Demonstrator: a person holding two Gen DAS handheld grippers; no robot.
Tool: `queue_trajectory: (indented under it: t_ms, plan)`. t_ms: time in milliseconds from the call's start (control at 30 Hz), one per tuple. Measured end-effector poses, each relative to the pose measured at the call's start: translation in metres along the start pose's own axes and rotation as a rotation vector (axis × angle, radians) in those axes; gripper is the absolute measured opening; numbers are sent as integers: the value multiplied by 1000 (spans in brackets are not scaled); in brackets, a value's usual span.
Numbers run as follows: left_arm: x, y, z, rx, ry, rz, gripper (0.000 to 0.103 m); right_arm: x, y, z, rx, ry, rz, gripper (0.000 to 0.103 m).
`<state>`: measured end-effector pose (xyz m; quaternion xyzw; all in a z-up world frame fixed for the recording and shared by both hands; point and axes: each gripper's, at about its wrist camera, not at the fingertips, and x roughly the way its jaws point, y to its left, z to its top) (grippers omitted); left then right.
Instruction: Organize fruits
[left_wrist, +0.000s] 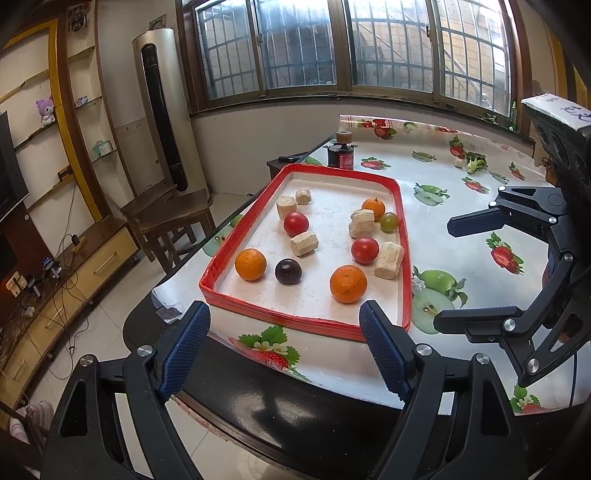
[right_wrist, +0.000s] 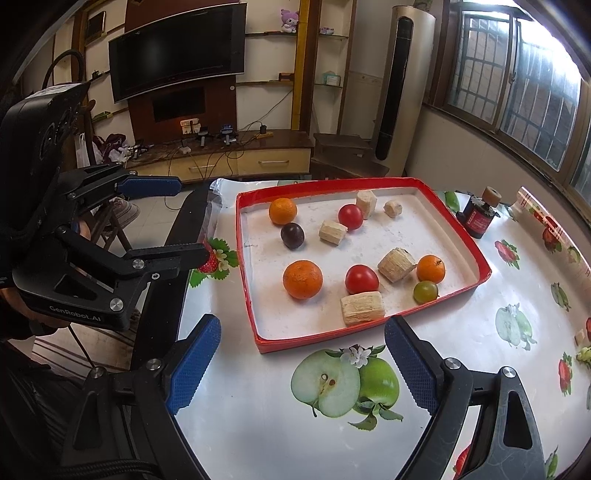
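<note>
Oranges (left_wrist: 348, 283), tomatoes (left_wrist: 365, 250), a dark plum (left_wrist: 288, 271) and pale blocks (left_wrist: 304, 243) are lying scattered inside the red-rimmed tray (left_wrist: 407, 258) near the table's front edge. The left gripper (left_wrist: 284, 347) and right gripper (right_wrist: 302, 363) are both hovering spread wide and empty just outside the tray's near rim. The round fruits are looking likely to roll away from an off-centre pinch, or a finger may be catching the rim.

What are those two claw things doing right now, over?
Left claw open, empty, at the red tray's near edge. Right claw open, empty, short of the tray. Oranges, tomatoes, plum loose in the tray among beige blocks. Nothing blocking.
</note>
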<state>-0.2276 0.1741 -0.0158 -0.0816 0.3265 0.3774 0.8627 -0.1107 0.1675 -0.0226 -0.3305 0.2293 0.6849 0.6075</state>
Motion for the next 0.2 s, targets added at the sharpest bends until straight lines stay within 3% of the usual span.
queue_trajectory:
  t_ms: [200]
  plan:
    - [1,2,1,-13,8,-7,83,1,1,0,1,0,1,91]
